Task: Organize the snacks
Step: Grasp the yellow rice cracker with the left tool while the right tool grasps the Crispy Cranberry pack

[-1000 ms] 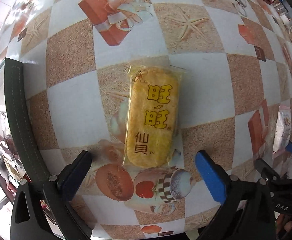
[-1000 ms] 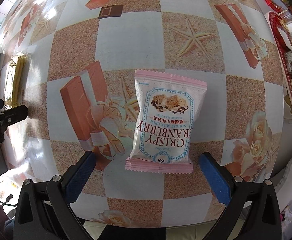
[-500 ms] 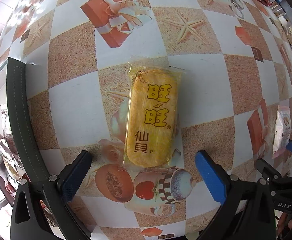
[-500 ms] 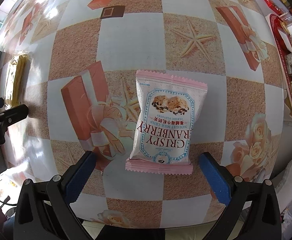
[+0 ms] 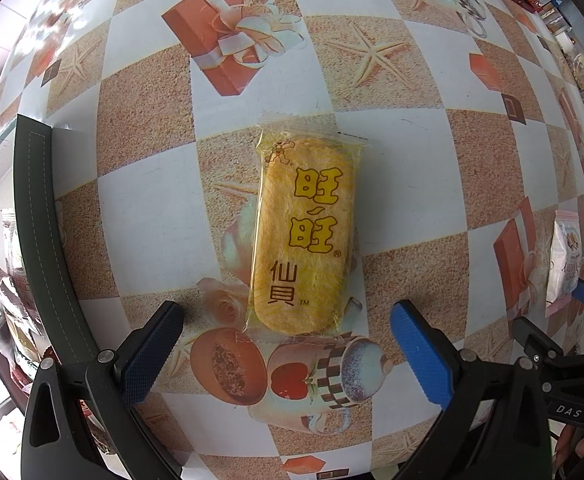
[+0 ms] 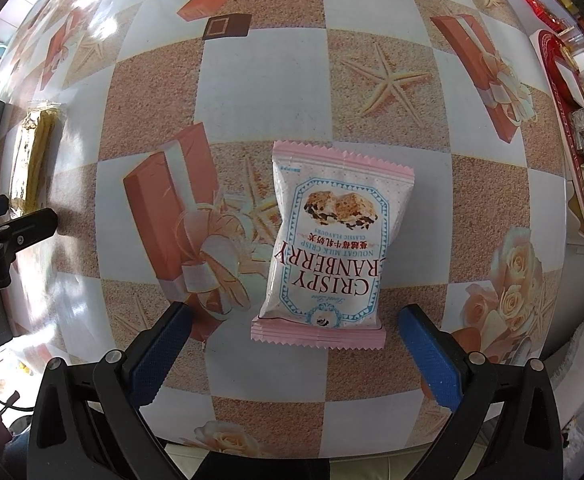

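- Grippers first, since they're closest: left gripper [image 5: 285, 322] is spread wide with nothing in it, hovering just short of the near end of the yellow rice cracker pack [image 5: 306, 236]. Right gripper [image 6: 294, 326] is the same deal, released and empty, lined up on the pink cranberry nougat packet [image 6: 334, 240].
- Both snacks lie flat on the bench [image 6: 259, 92], each roughly centered between its gripper's pads, nothing touching yet. The two packs are well apart from each other.
- Looks to me like the pre-grasp step, both hands at once. Next move probably calls for pushing forward and down so the pads straddle the packs across their width, then closing gently. Crackers crush easily and the film is slippery.
- Further out on the right view's edge there's a red tray [image 6: 552, 64] with wrapped snacks already in it, likely the drop-off spot, but that's a guess.
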